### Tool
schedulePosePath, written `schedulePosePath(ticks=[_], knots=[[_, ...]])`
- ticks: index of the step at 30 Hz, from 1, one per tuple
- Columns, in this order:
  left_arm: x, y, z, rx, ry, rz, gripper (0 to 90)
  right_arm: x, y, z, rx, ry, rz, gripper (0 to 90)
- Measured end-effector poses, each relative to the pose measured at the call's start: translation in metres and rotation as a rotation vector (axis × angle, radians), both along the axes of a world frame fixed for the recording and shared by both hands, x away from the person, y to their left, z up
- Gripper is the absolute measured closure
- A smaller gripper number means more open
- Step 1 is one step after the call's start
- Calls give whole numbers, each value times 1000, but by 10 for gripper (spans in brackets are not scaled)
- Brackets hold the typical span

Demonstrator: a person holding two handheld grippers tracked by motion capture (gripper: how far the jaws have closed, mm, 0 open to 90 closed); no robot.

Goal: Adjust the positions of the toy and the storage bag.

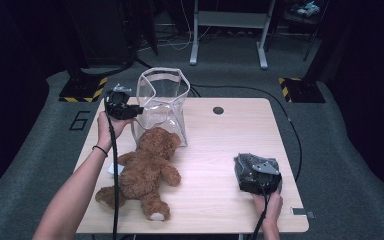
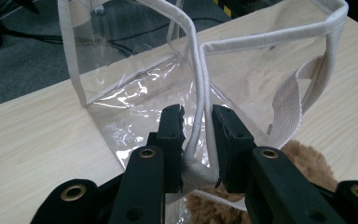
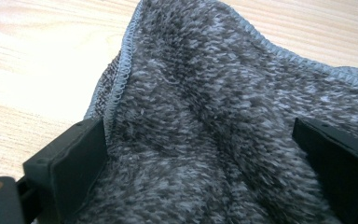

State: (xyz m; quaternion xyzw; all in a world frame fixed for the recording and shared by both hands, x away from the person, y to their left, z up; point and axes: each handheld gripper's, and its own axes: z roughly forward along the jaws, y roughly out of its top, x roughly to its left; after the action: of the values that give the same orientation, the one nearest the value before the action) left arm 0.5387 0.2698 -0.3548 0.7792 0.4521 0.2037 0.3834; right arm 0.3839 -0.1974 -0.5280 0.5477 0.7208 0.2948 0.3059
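A clear plastic bag (image 1: 162,107) with white trim stands upright at the back left of the wooden table (image 1: 220,145). My left gripper (image 1: 139,111) reaches in from the left, and its jaws pinch the white trim at the bag's corner (image 2: 198,170). In its own view the left gripper (image 2: 199,126) has that trim running up between the jaws. A brown teddy bear (image 1: 147,167) lies on its back in front of the bag, head against it (image 2: 307,158). My right gripper (image 1: 247,170) rests at the front right, jaws wide apart (image 3: 209,154), with a grey fleecy cloth (image 3: 205,93) bunched between them.
A round cable hole (image 1: 218,110) sits in the tabletop behind the middle. A white scrap (image 1: 114,169) pokes out by the bear's left arm. A small metal tab (image 1: 300,211) lies at the front right corner. A desk frame (image 1: 228,20) stands on the floor beyond.
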Motion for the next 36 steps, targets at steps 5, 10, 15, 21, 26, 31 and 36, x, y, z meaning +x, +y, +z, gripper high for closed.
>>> schedulePosePath(ticks=[5, 10, 15, 21, 26, 31, 36], knots=[[7, -9, 0, -13, 9, -4, 738, 0, 0, 0, 1, -1, 0, 39], [11, -18, 0, -52, 20, -3, 737, 0, 0, 0, 2, -2, 1, 39], [13, -30, -1, -76, 29, -16, 737, 0, 0, 0, 1, -2, 1, 39], [14, -41, 0, -116, 41, -27, 746, 0, 0, 0, 1, -2, 1, 39], [16, -47, -1, -115, 27, -26, 753, 0, 0, 0, 2, -2, 1, 39], [22, -46, 1, -110, 29, -16, 757, 0, 0, 0, 2, -2, 1, 39], [29, -51, -1, -152, 34, -4, 765, 0, 0, 0, 3, -2, 1, 39]])
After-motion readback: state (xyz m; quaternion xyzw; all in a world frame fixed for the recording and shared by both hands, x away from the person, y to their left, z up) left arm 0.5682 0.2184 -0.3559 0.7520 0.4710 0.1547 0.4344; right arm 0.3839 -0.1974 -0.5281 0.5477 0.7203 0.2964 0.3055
